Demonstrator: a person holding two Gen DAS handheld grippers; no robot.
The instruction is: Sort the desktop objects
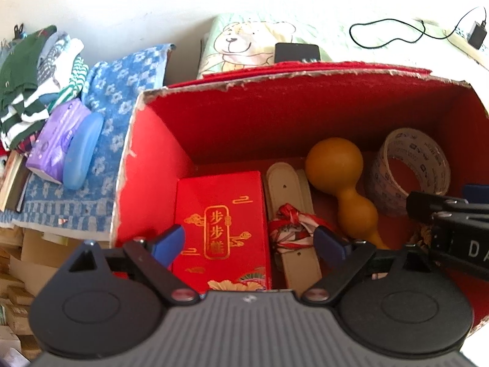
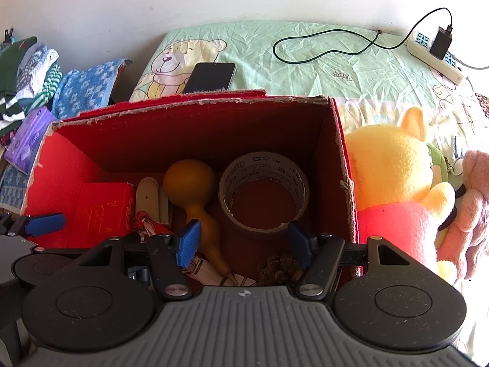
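Note:
A red cardboard box (image 1: 159, 140) (image 2: 342, 165) stands open in front of both grippers. Inside lie a red gift packet with gold print (image 1: 220, 223) (image 2: 101, 208), a white strap with a red-white ribbon (image 1: 290, 214) (image 2: 148, 198), an orange gourd (image 1: 339, 171) (image 2: 189, 186), a tape roll (image 1: 409, 168) (image 2: 262, 195) and a pine cone (image 2: 279, 269). My left gripper (image 1: 249, 243) is open and empty over the packet and strap. My right gripper (image 2: 244, 244) is open and empty above the gourd's tip and the tape roll.
A phone (image 2: 211, 76) lies on the bear-print sheet (image 2: 336, 64) behind the box. A yellow plush bear (image 2: 400, 183) and a pink plush (image 2: 476, 189) sit to the right. A purple tissue pack (image 1: 56, 140), a blue case (image 1: 82, 150) and folded clothes (image 1: 33, 70) lie left. A power strip (image 2: 434, 55) lies far right.

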